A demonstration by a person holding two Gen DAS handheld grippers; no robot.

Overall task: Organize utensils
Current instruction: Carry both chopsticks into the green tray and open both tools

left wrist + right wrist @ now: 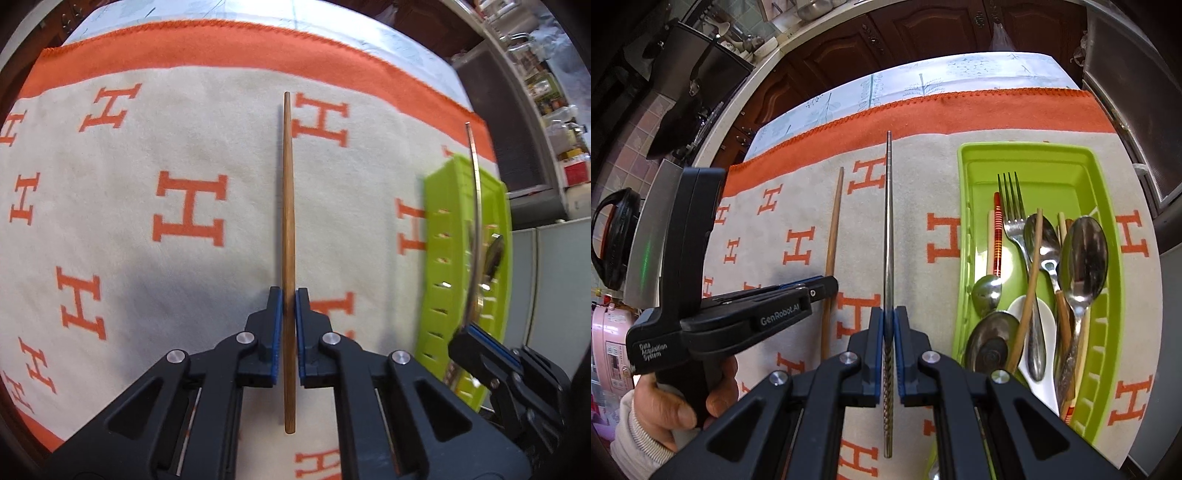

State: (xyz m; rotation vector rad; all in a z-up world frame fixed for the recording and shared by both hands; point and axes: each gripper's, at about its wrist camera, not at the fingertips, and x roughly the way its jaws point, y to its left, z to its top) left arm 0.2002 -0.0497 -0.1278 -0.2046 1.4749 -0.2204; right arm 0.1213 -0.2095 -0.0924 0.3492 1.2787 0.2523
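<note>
Between my left gripper's blue pads sits a plain brown wooden chopstick; my right gripper – black, blue-padded – pinches a silver metal chopstick with a knurled end. Beneath both lies a cream cloth with orange H's and border; right of my right gripper, a lime-green tray.

"GenRobot.AI" on left gripper

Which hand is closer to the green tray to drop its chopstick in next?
Probably the right. Its tongs grip the metal chopstick right beside the green tray. The left tongs hold the wooden chopstick farther out over the cloth.
</note>
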